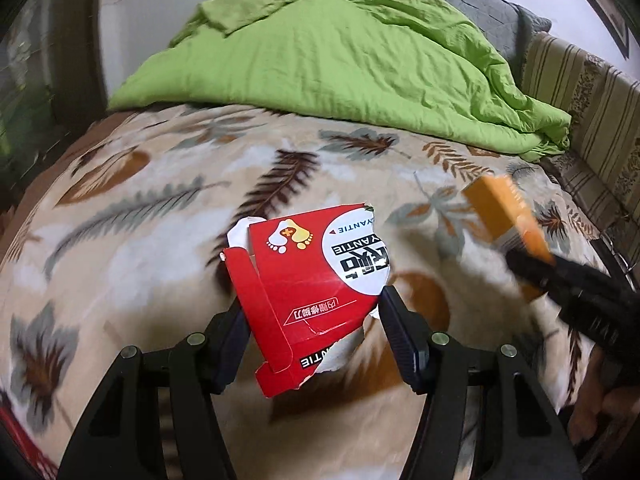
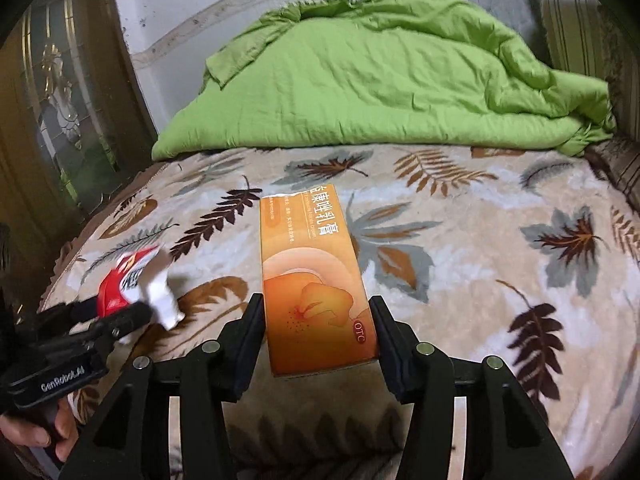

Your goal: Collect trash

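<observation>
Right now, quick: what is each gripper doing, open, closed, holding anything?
Left gripper: closed on the torn red box, held above the bed.
Right gripper: closed on the orange cream box, also held above the bed.

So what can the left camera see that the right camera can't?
Only the left camera shows the foot picture on the torn red box, held in the left claw.

Only the right camera shows the printed front of the orange box, held in the right claw, plus a glass door and a hand on the other claw's handle.

Both show both boxes, the green quilt and the leaf blanket.
</observation>
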Tool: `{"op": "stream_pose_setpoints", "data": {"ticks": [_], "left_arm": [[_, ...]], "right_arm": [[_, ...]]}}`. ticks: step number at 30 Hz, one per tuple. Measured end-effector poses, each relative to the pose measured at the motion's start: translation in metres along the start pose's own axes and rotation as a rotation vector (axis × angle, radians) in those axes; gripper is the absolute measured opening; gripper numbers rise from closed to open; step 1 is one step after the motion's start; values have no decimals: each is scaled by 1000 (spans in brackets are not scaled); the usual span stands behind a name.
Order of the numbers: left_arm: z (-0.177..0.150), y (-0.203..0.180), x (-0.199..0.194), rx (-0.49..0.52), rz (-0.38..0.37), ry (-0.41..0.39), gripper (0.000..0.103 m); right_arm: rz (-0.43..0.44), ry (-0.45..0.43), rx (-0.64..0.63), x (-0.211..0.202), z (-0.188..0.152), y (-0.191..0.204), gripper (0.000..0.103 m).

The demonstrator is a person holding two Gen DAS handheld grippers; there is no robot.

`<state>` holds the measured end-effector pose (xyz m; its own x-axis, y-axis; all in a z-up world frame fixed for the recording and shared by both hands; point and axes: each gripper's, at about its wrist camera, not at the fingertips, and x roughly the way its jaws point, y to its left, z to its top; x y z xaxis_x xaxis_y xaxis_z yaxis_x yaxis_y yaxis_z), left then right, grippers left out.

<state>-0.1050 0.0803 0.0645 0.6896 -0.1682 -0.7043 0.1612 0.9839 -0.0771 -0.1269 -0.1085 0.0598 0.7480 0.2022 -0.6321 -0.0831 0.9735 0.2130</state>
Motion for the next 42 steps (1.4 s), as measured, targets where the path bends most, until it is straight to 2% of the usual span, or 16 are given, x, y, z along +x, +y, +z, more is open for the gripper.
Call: {"op": "stream_pose_setpoints", "data": {"ticks": [2,9,18,28,42], "left_arm": [[-11,6,-10,-3,34,-21,62],[-22,25,-31,-68,52,-74,62],[-24,19,-40,-34,63,-120,62],[-26,19,-44,-27,59,-145,62],[-27,21,-50,-29,55,-164,62]], "right_arm": [[0,-11,4,-7,-5,1,56],[-27,-65,-13,-27,-14,8,56],[-70,-84,-60,-29,-16,19,56],[-110,-109,-126,-32,-19,32,56],[-128,-131,-122,-42,-25,37,56]]}}
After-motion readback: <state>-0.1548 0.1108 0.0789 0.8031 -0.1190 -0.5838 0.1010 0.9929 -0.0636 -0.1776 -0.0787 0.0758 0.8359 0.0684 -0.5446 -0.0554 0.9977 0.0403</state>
